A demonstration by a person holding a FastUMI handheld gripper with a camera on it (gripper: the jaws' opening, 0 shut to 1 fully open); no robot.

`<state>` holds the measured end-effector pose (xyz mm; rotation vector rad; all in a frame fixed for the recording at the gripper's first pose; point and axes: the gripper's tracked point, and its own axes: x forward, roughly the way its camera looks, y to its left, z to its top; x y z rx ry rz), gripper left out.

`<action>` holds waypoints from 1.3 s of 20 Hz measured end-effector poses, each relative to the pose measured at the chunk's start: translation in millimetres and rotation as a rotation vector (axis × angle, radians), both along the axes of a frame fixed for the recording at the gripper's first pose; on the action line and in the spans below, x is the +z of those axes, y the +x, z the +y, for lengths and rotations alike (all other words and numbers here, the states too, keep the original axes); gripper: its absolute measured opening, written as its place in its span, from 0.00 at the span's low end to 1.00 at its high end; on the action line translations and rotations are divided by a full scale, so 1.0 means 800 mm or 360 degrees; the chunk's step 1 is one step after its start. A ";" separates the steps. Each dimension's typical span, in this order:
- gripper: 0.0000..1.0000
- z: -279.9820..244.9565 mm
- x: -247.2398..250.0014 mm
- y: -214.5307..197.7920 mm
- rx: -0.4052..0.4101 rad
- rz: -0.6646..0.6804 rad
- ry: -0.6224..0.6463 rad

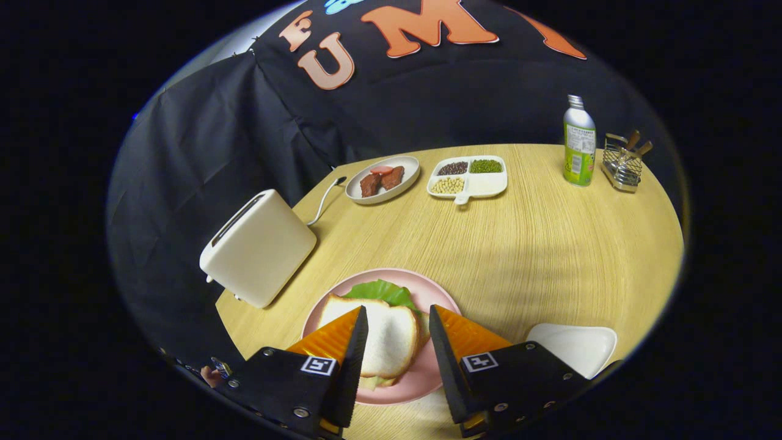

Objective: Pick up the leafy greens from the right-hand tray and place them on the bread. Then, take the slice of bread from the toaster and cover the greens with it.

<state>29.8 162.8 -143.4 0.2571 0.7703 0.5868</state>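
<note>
No words or numbers here are clear enough to read. The tall silver and green bottle point(578, 143) at the far side of the round wooden table point(550, 244) has a label with tiny print, too small to make out. The gripper point(398, 309) has two little square black-and-white code stickers, the left sticker point(318, 365) and the right sticker point(479, 362). Its fingers stand apart, with the white slice of bread point(391, 339) between them.

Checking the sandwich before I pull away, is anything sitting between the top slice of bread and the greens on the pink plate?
Nothing visible: the bread slice lies directly on the leafy greens, between the open claw's fingers.
</note>
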 end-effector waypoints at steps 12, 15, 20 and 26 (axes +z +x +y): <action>0.80 -0.031 0.135 0.047 -0.0293 -0.0733 -0.0041; 0.83 -0.037 0.179 0.046 -0.0357 -0.0898 -0.0016; 0.92 -0.056 0.239 0.047 -0.0499 -0.1166 0.0003; 0.97 -0.066 0.276 0.039 -0.0582 -0.1375 -0.0006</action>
